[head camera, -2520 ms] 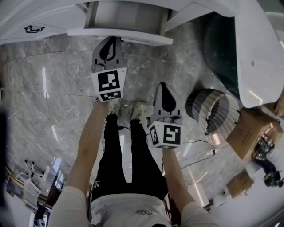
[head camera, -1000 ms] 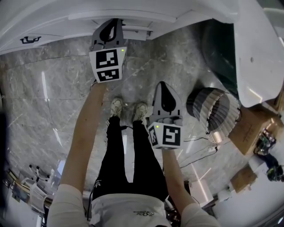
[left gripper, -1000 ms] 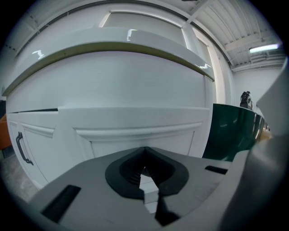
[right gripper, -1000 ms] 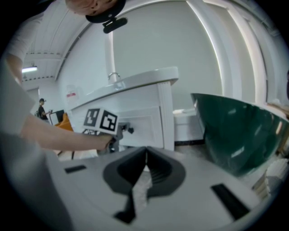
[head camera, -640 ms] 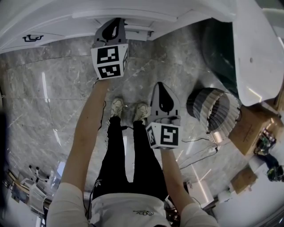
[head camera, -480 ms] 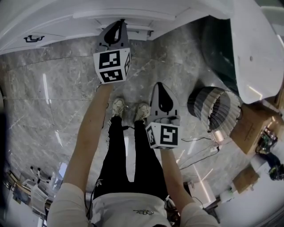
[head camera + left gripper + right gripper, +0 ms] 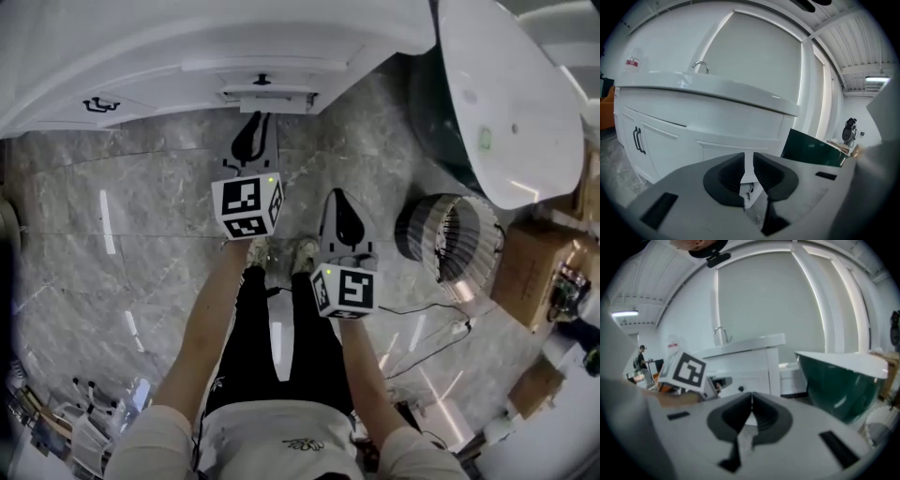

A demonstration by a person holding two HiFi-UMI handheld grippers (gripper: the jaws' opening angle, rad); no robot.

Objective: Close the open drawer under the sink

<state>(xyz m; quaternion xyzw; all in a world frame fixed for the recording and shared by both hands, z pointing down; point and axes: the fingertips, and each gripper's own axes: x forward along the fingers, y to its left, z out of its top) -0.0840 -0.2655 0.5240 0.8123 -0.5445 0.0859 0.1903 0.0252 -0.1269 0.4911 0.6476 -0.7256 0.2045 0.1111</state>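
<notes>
The white drawer with a small dark knob sits under the sink counter, its front close to the cabinet face. My left gripper hangs a short way in front of it, touching nothing. Its jaws are opening, with a narrow gap and nothing between them. My right gripper is shut and empty, lower and nearer the person's shoes. In the right gripper view the shut jaws point toward the drawer knob.
A green tub with a white rim stands at the right, and a ribbed round bin is beside it. Cabinet doors with dark handles lie left of the drawer. Cardboard boxes and cables are on the marble floor.
The drawer went from sticking out to pushed in against the cabinet. My left gripper has since drawn back from it and its jaws have parted. The right gripper rose a little.
</notes>
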